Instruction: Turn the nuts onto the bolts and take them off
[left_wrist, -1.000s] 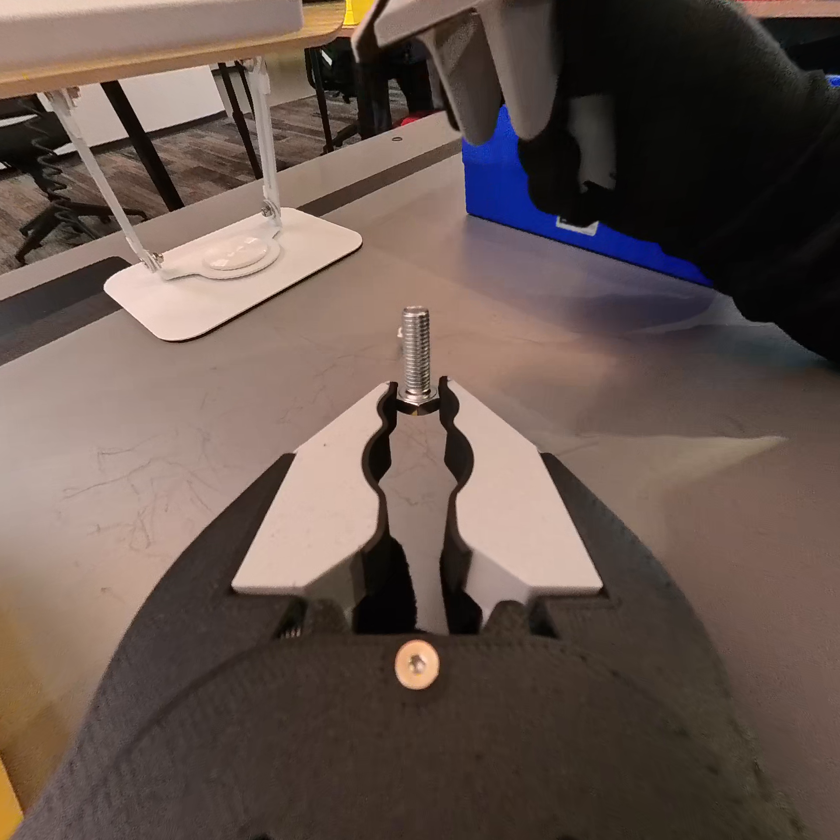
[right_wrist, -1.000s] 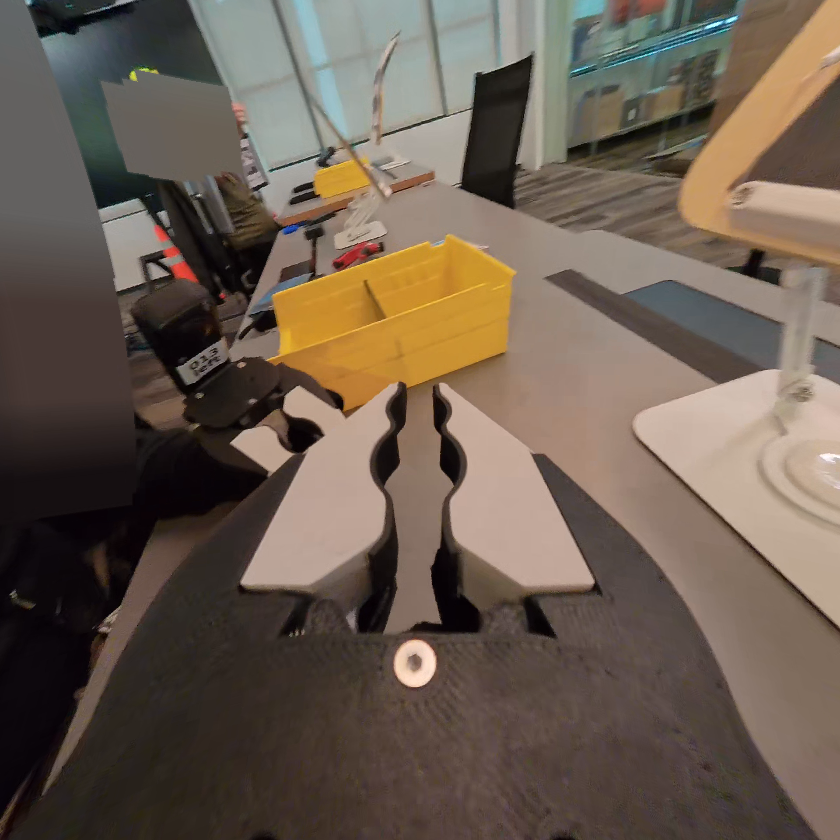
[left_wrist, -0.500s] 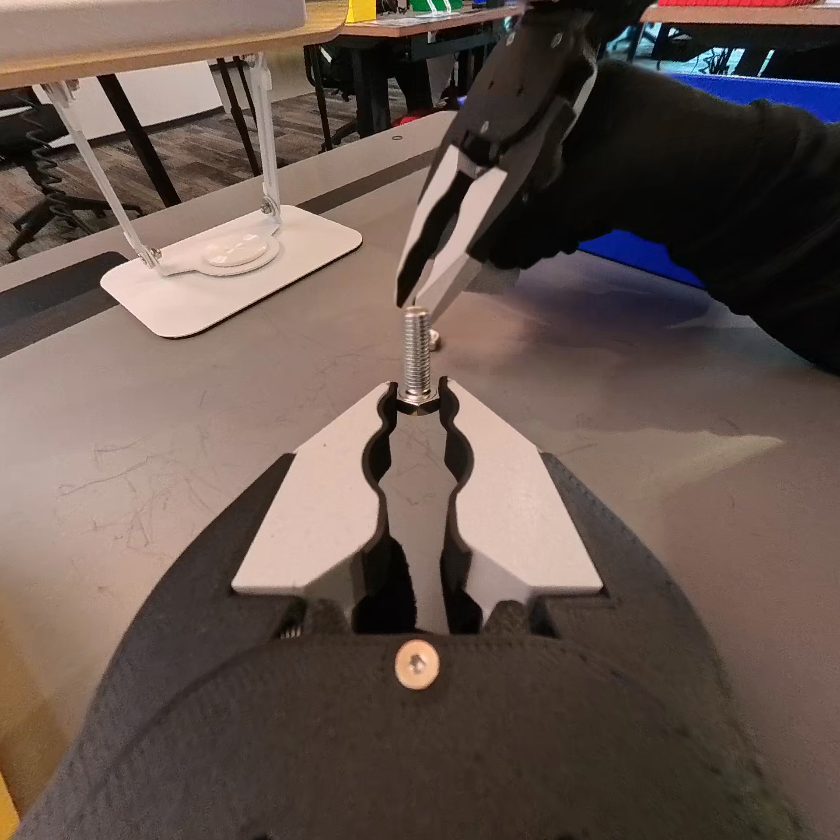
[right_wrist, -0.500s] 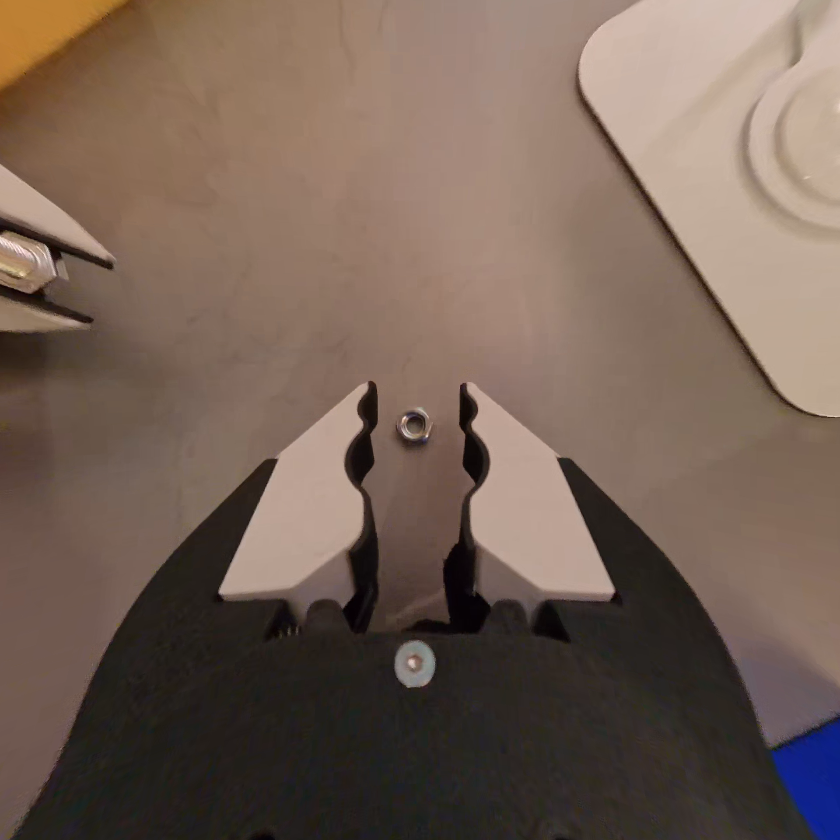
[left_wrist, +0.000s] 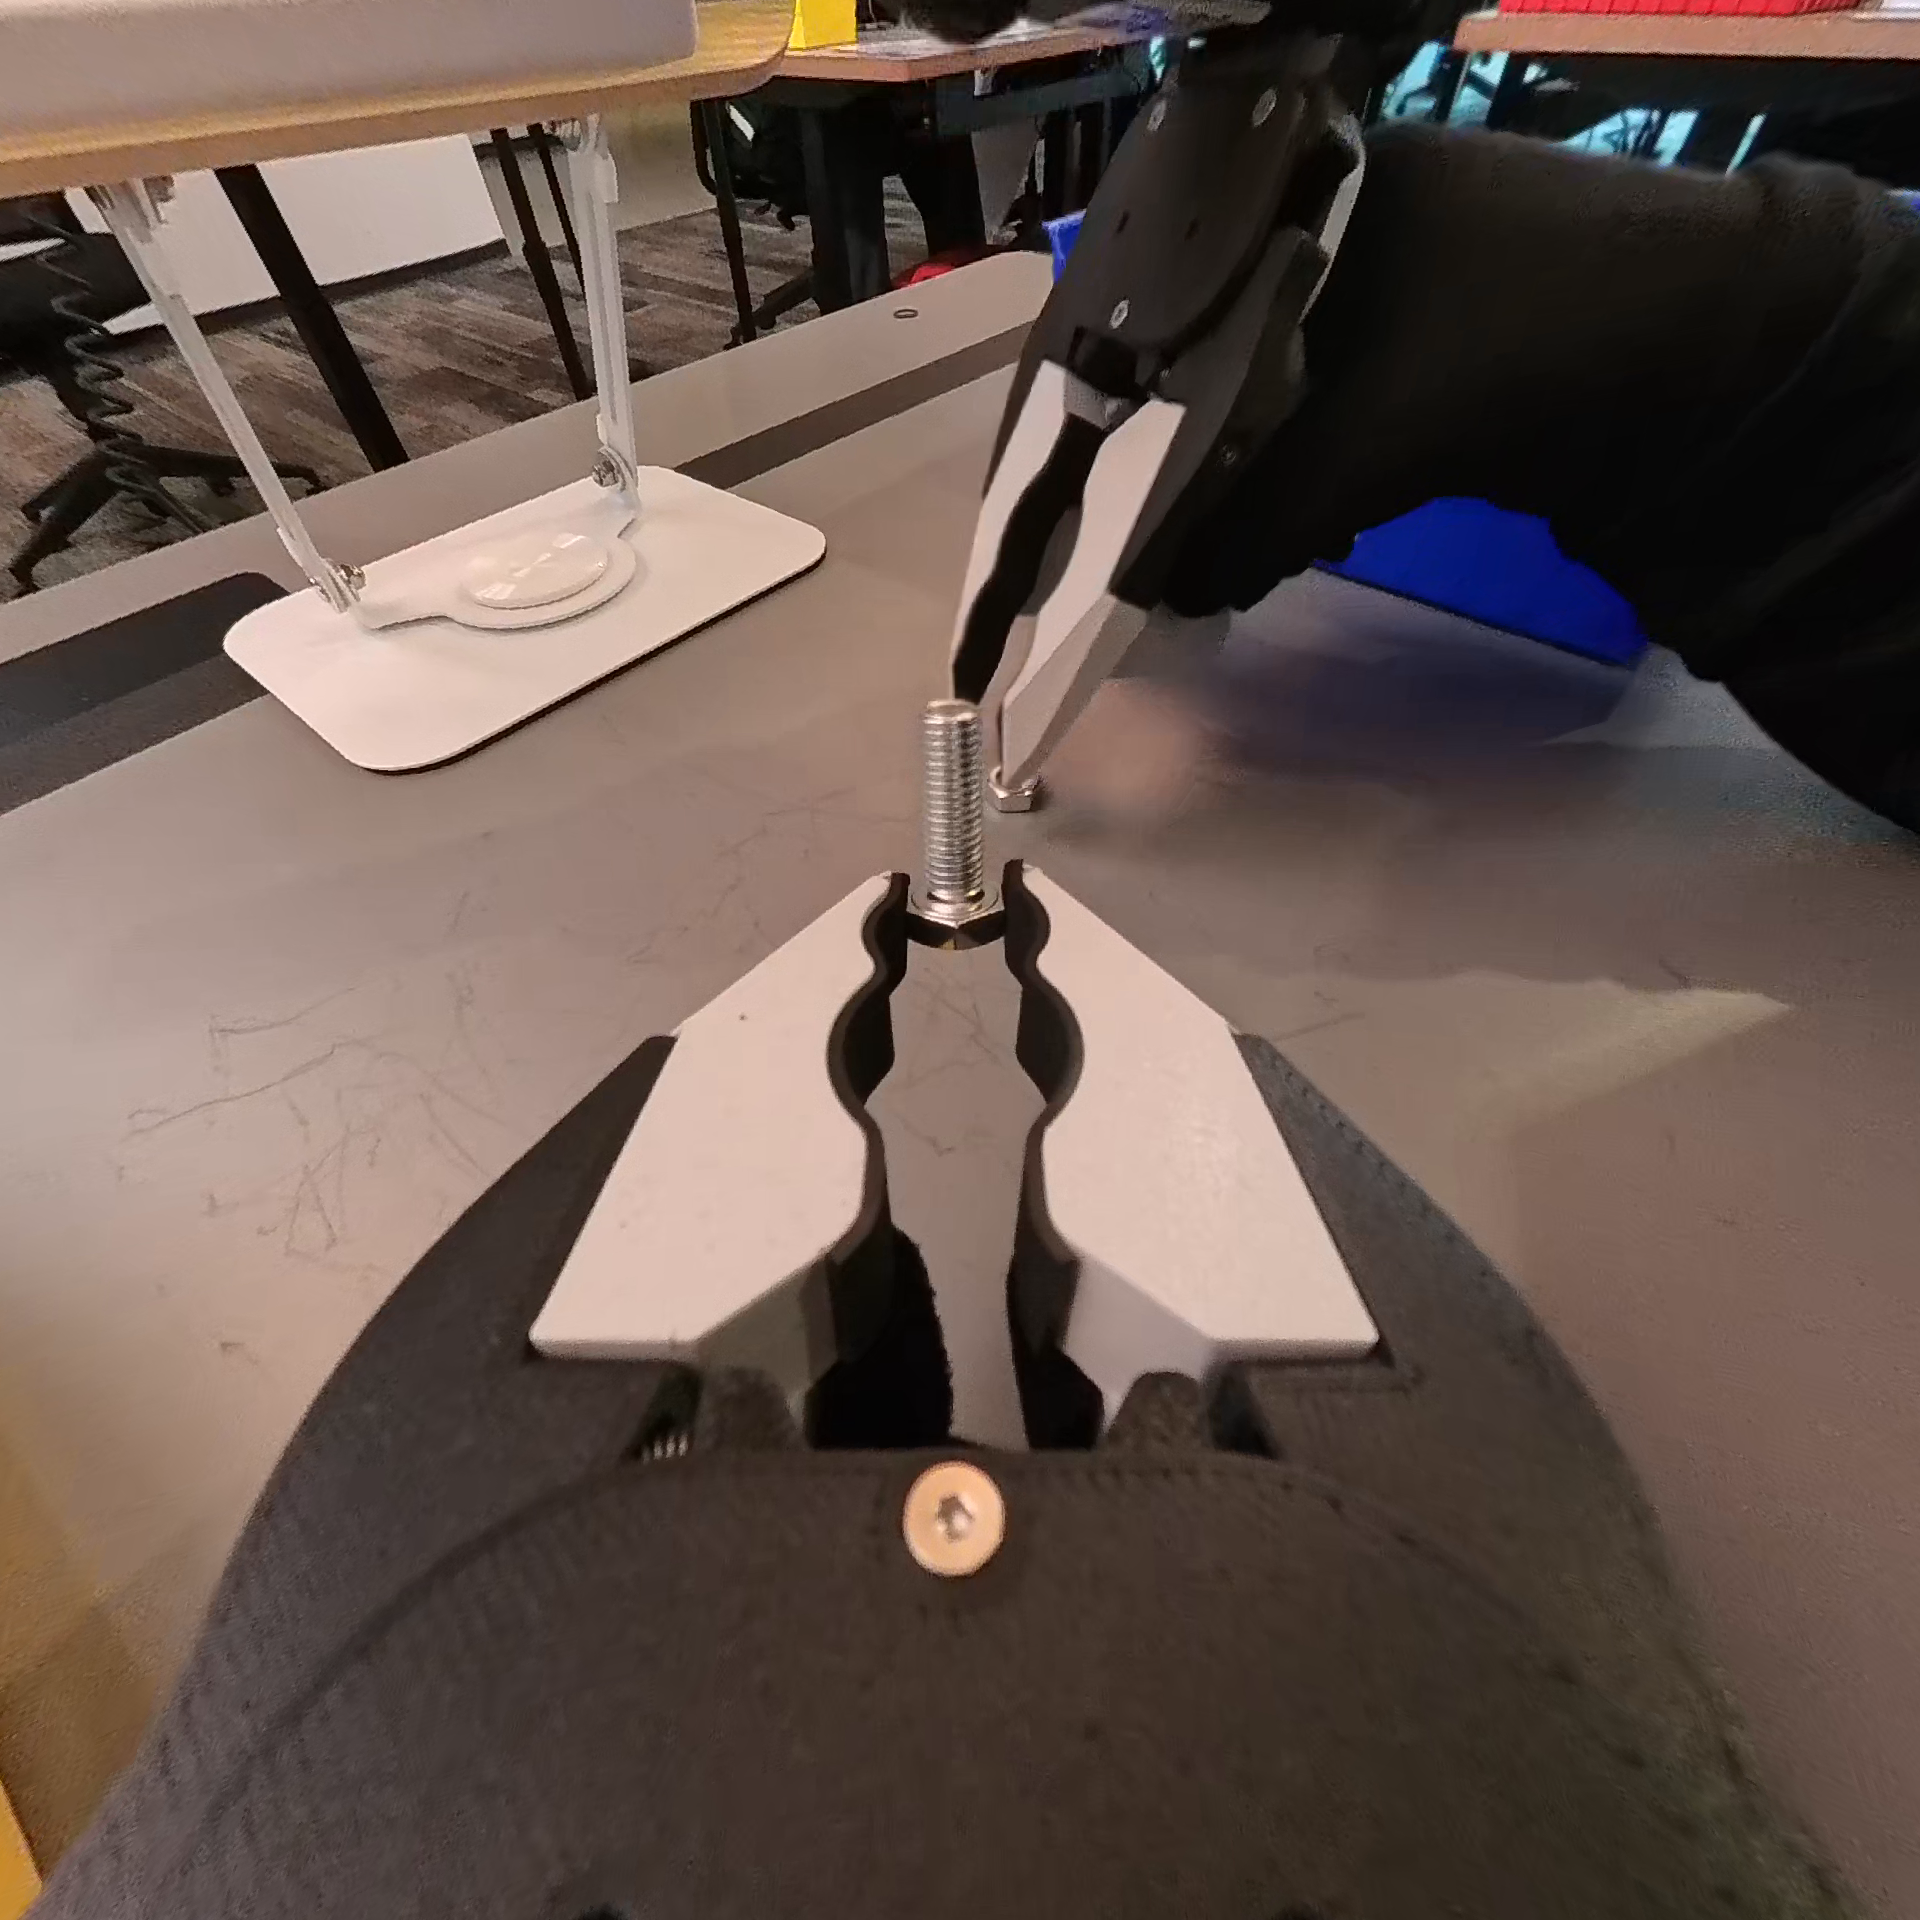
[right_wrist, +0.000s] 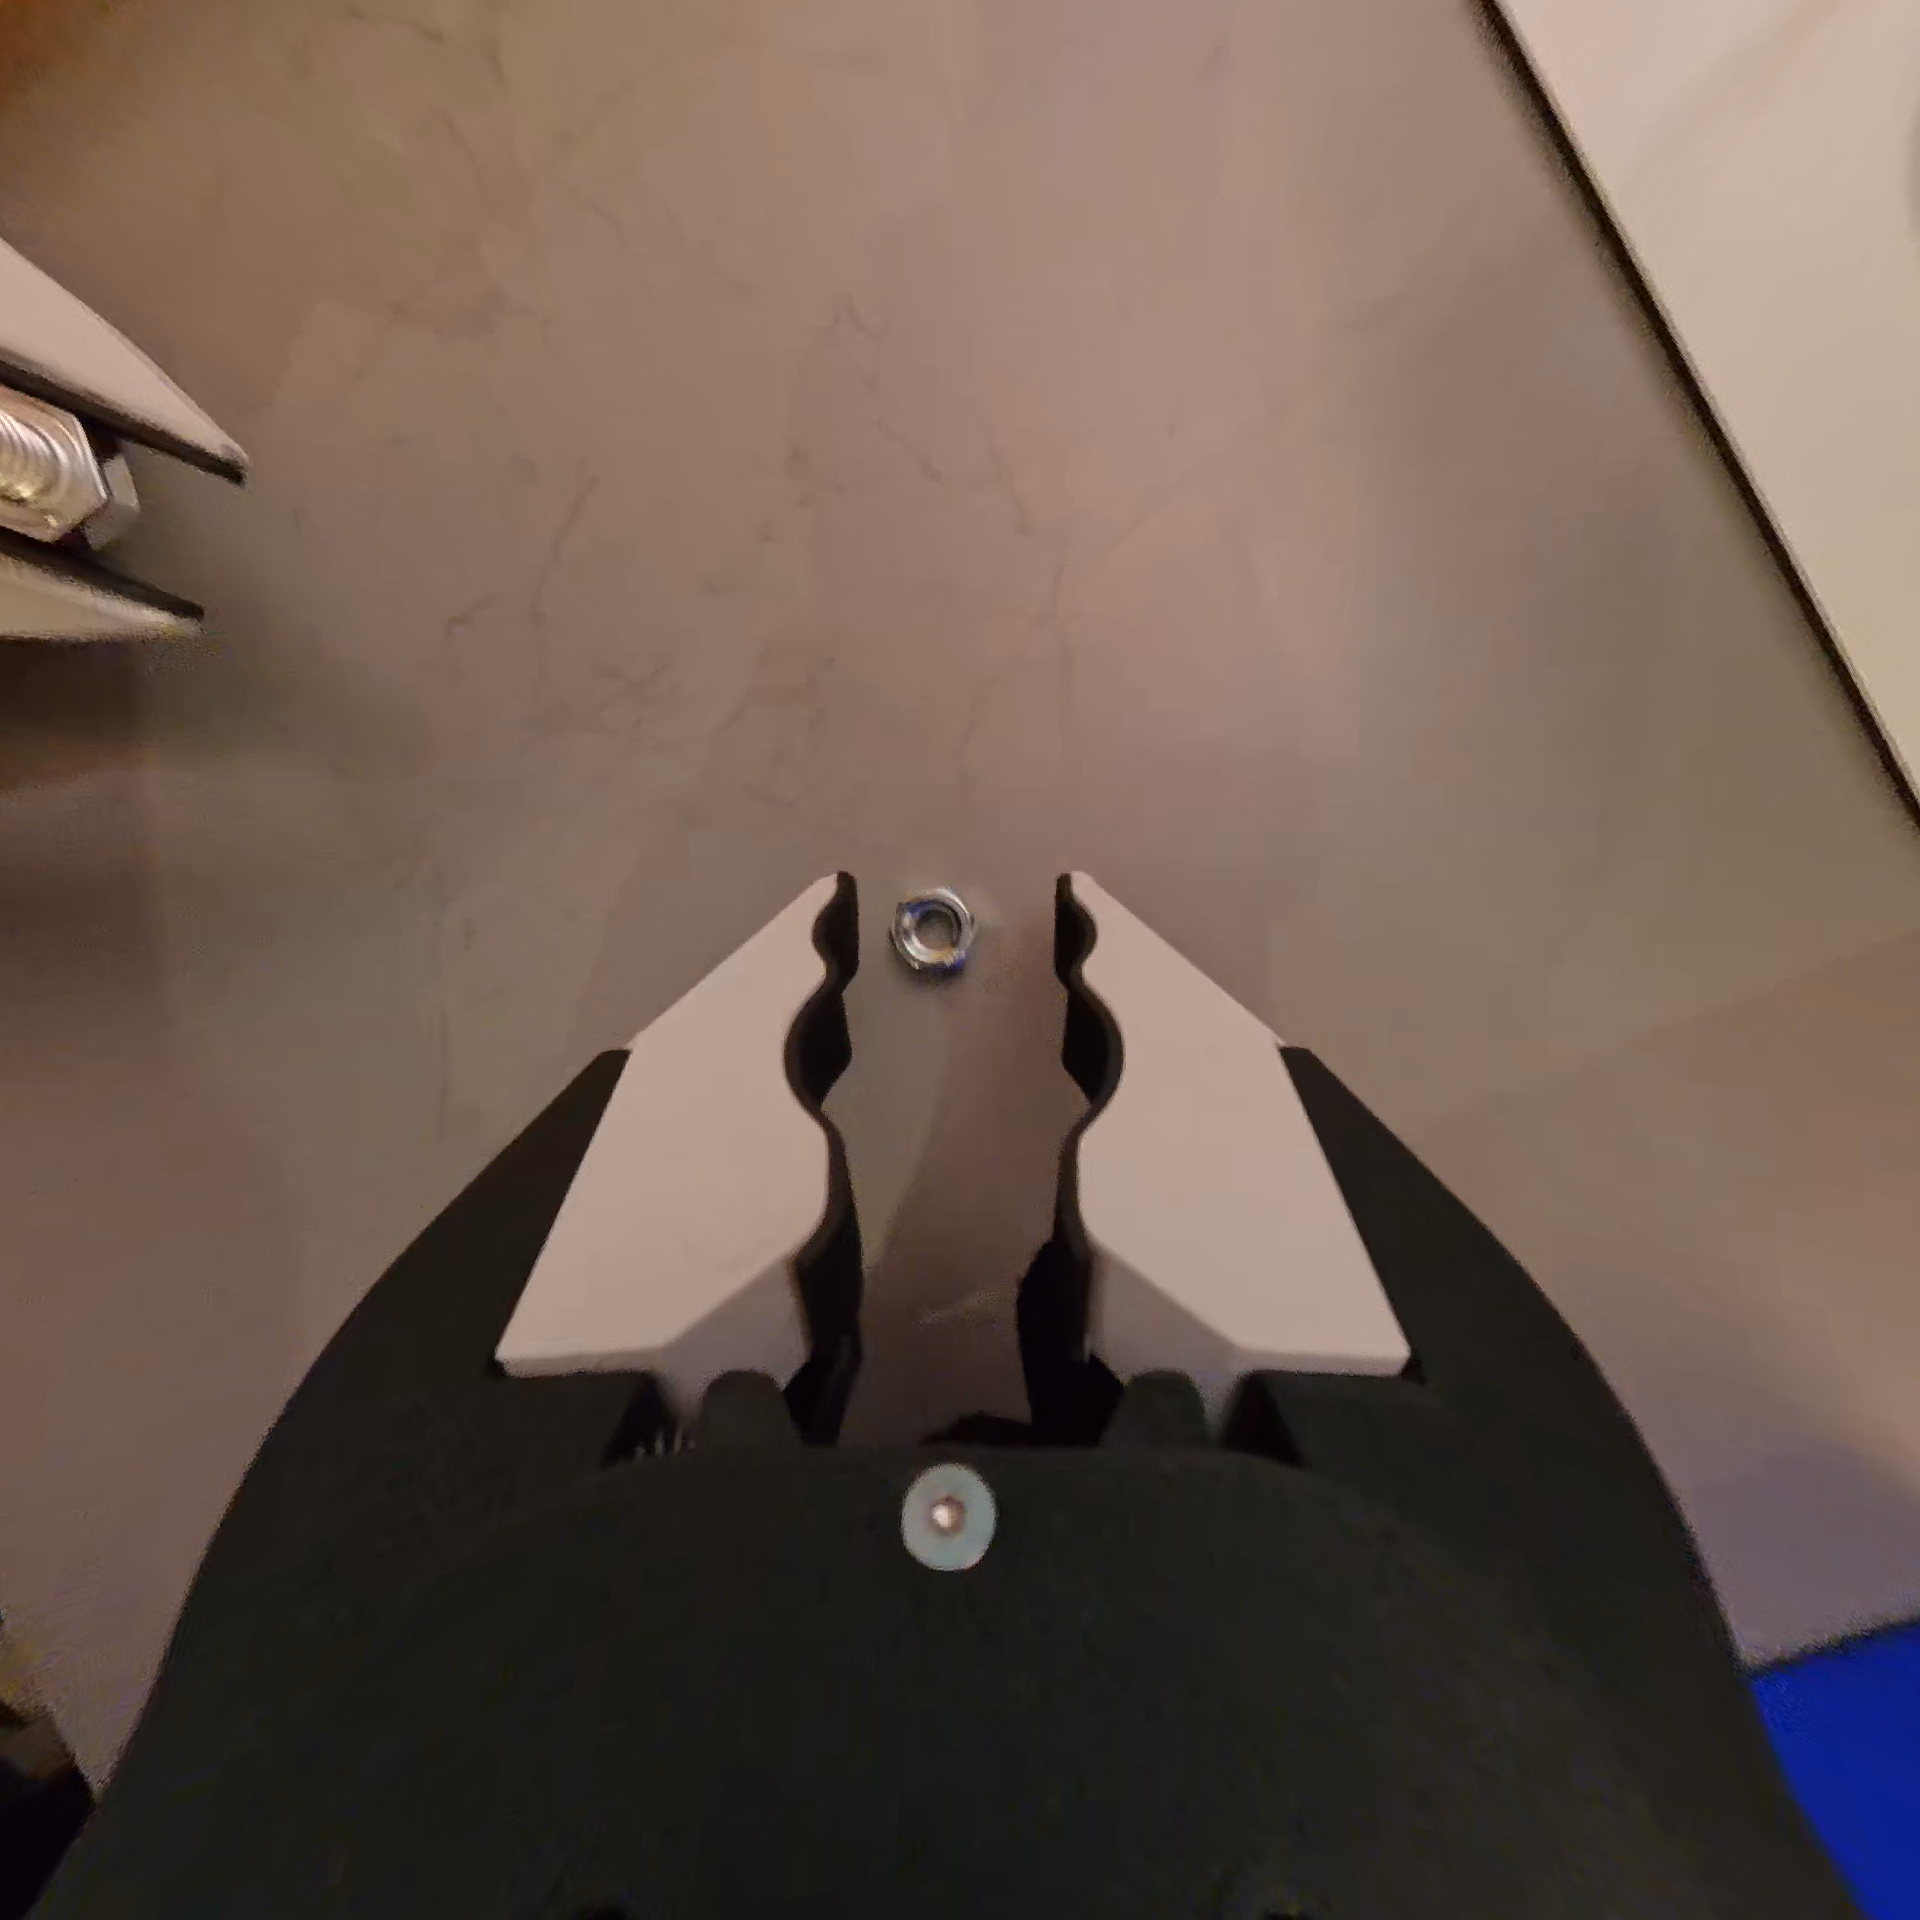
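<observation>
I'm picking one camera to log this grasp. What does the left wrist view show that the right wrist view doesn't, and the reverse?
Only the left wrist view shows the bolt's upright threaded shank, the white stand's legs, and the desks behind.

Only the right wrist view shows the nut from above, lying flat on the table between the open right gripper's fingertips, nearer the left one.

Both show the left gripper shut on the bolt's head, the nut, the right gripper and the table.

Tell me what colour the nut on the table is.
Shiny silver nut; clearest in the right wrist view.
</observation>
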